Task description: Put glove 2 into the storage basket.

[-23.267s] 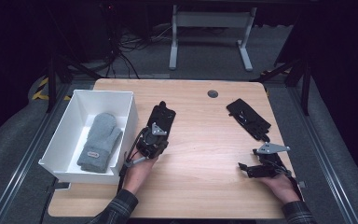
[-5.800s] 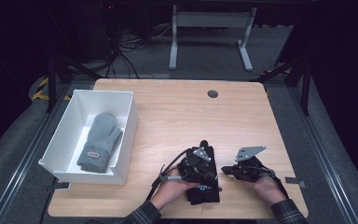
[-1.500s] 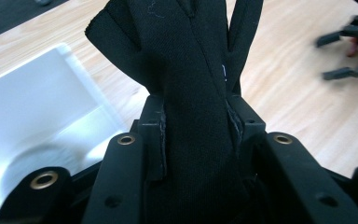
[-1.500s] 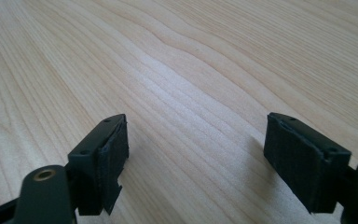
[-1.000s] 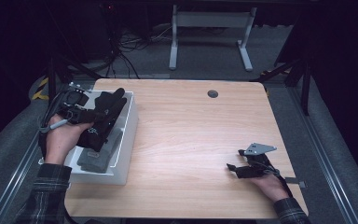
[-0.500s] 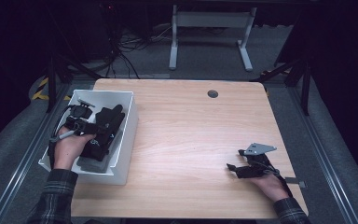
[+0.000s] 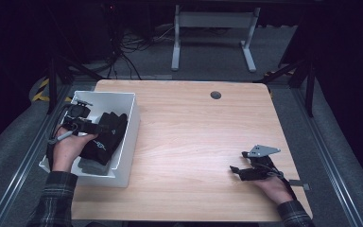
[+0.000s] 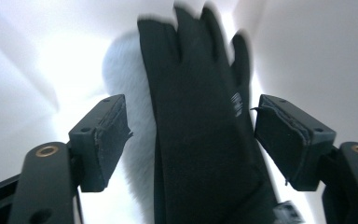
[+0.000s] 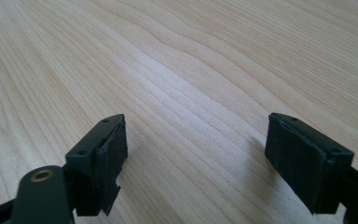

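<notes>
At the left of the high view the white bin [image 7: 127, 137] holds the black glove [image 7: 105, 141], lying over a grey mitten [image 8: 121, 65]. The glove's long axis runs straight ahead between the left gripper's [image 8: 191, 135] jaws, which have just been opening and stand clear of it. The right gripper [image 7: 238, 171] rests open and empty at lower right.

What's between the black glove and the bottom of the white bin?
The grey mitten already lies in the white bin, and the black glove sits on top of it. The left gripper has just been opening; its pads stand clear of the glove.
</notes>
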The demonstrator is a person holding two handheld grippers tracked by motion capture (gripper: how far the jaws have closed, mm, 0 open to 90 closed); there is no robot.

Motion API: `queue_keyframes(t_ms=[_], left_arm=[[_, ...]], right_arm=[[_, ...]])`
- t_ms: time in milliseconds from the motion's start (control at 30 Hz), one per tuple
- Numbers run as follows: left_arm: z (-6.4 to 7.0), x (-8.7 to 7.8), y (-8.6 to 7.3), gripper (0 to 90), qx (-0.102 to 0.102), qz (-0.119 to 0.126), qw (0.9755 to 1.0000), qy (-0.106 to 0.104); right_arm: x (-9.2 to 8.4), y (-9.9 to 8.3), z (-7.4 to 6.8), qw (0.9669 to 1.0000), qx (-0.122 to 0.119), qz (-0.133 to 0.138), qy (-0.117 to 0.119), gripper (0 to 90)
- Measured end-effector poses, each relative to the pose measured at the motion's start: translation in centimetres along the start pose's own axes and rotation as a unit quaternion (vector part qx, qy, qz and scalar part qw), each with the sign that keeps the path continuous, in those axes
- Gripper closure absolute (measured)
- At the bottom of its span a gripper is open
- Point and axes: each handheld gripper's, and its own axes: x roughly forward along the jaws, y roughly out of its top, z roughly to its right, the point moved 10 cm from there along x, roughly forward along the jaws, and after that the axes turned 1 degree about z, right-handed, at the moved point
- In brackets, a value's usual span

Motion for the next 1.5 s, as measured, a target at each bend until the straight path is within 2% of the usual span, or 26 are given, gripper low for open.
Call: queue_keyframes(t_ms=[167,333,500,633,800,933,1067,1100,1200,1400,1467,1500], left_arm=[[2.4,-1.5,1.7,24.8,0.024,0.036,0.9988,-0.022],[5.8,-2.7,3.3,24.6,0.052,0.066,0.9949,-0.055],[10.2,-3.1,4.2,23.8,0.087,0.085,0.9886,-0.089],[14.0,-2.9,4.3,22.9,0.111,0.095,0.9822,-0.119],[19.1,-1.3,3.5,22.2,0.143,0.093,0.9737,-0.151],[21.9,0.5,2.6,21.6,0.161,0.086,0.9690,-0.166],[23.8,3.0,1.1,21.0,0.175,0.071,0.9673,-0.170],[24.2,3.8,0.6,20.7,0.182,0.067,0.9661,-0.170],[25.1,5.6,-0.7,20.0,0.190,0.055,0.9653,-0.170],[26.0,8.8,-3.1,19.5,0.204,0.033,0.9636,-0.170],[26.0,9.2,-3.5,19.2,0.206,0.029,0.9636,-0.168],[26.1,9.7,-3.8,18.6,0.212,0.025,0.9627,-0.166]], right_arm=[[0.0,0.0,0.0,1.0000,0.000,0.000,-0.001,21.0],[0.0,0.0,0.0,1.0000,0.000,0.000,-0.001,20.9],[0.0,0.0,0.0,1.0000,0.000,-0.001,-0.001,20.7],[0.0,0.0,0.0,1.0000,0.000,-0.001,-0.002,20.7],[0.0,0.0,0.0,1.0000,0.000,-0.001,-0.003,20.1],[0.0,0.0,0.0,1.0000,0.001,-0.002,-0.003,19.9],[0.0,-0.1,0.0,1.0000,0.001,-0.002,-0.002,19.7],[0.0,-0.1,0.0,1.0000,0.001,-0.002,-0.002,19.7],[0.0,-0.1,0.0,1.0000,0.001,-0.002,-0.003,19.6],[0.0,-0.1,0.0,1.0000,0.001,-0.002,-0.002,19.5],[0.0,-0.1,0.0,1.0000,0.001,-0.002,-0.002,19.5],[0.0,-0.1,0.0,1.0000,0.000,-0.002,-0.002,19.5]])
